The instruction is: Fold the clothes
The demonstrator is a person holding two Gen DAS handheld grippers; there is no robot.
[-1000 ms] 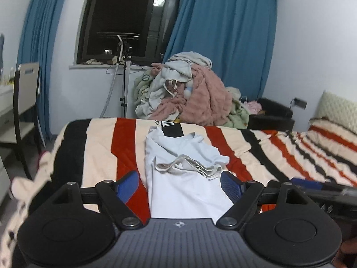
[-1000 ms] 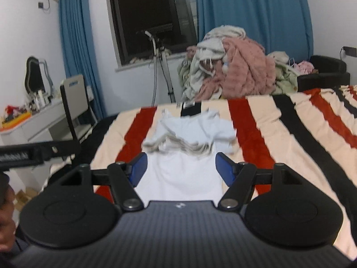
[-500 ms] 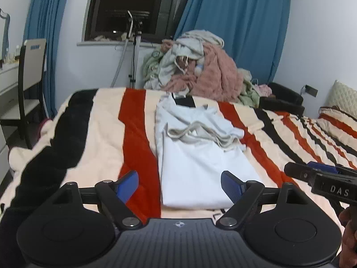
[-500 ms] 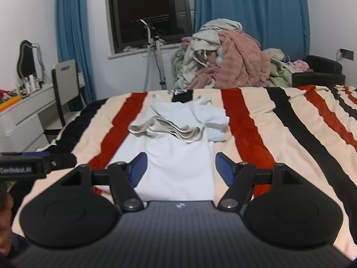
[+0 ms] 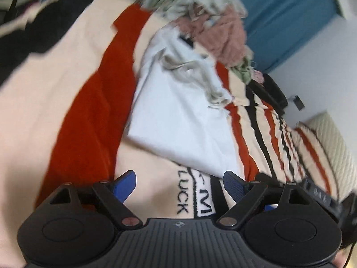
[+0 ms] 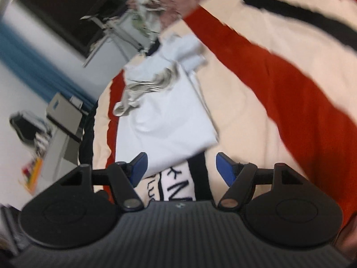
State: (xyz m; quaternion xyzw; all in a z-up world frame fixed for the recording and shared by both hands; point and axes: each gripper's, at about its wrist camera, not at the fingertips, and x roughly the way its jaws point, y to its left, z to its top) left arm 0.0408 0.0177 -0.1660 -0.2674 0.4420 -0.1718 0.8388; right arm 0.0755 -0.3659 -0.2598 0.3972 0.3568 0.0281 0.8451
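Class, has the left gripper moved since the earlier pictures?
Yes. The left gripper has dropped toward the near hem of the white shirt and tilted; the bed's LUCK lettering now lies between its fingers.

Striped bed cover [image 5: 89, 116]; pale blue shirt [image 5: 178, 120] lying directly on it.

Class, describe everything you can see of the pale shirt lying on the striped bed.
The shirt is very pale blue-white, soft-looking cloth, lying flat on the striped blanket with its body folded into a narrow panel. Its far end is bunched, with a crumpled grey-beige ribbed edge. The near hem overlaps a printed label on the blanket. Neither tongs touch it; both are open just short of the hem.
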